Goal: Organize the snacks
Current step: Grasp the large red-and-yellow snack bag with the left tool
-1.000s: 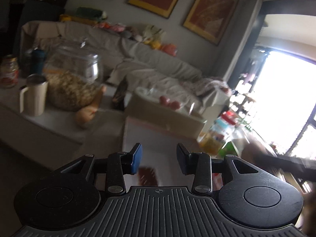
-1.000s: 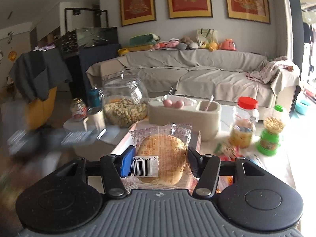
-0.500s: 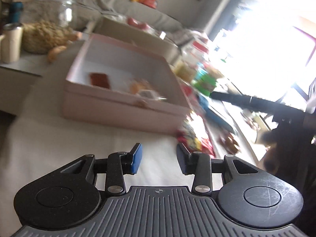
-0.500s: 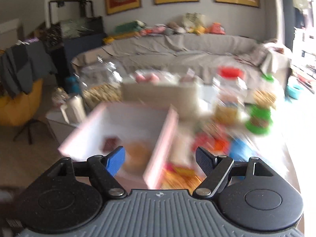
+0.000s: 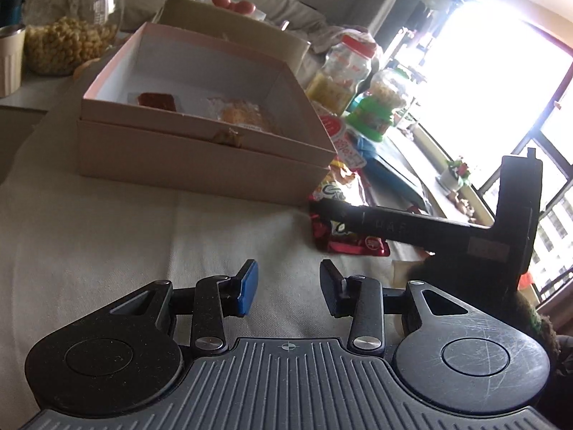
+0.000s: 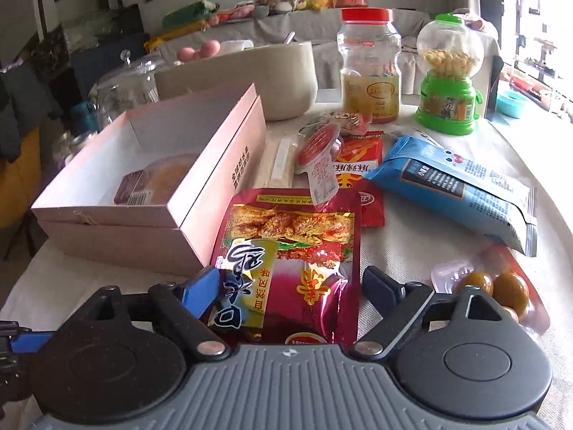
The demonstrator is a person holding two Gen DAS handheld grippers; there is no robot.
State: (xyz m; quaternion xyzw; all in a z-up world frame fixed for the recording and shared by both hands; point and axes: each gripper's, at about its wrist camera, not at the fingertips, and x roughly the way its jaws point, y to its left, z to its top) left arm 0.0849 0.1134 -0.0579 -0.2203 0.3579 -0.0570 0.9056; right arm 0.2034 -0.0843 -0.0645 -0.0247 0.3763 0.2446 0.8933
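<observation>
**First speaker:** Pink cardboard was seen first: an open box (image 6: 200, 193) stood on the left of a cloth-covered table (image 5: 107, 236). What was held inside it?

**Second speaker:** Two wrapped items were seen on its floor: a round bun in clear wrap (image 6: 172, 175) and, beside it, a small dark red-brown packet (image 5: 157, 101).

**First speaker:** And where were the loose snacks placed?

**Second speaker:** They were spread to the right of the box. A shiny red and gold pouch (image 6: 286, 251) lay nearest, touching the box's right wall. Beyond it, a small sealed cup with a red lid (image 6: 318, 157) was seen lying over a red packet (image 6: 358, 172). A blue bag (image 6: 458, 186) was laid further right, and a clear pack of brown round sweets (image 6: 497, 286) sat at the near right.

**First speaker:** How were the grippers set?

**Second speaker:** The right gripper (image 6: 290, 286) was lowered over the pouch, its jaws opening, with the pouch's near end between them. One pad stood clear of it; contact at the other could not be judged. The left gripper (image 5: 288, 285) was held above bare cloth, near the box's front, its jaws released and nothing between them.

**First speaker:** What was seen at the far side?

**Second speaker:** A red-lidded plastic jar (image 6: 369, 64), a green candy dispenser (image 6: 449, 75), a beige tub (image 6: 250, 75) and a large glass jar (image 5: 71, 25) were lined up there.
</observation>
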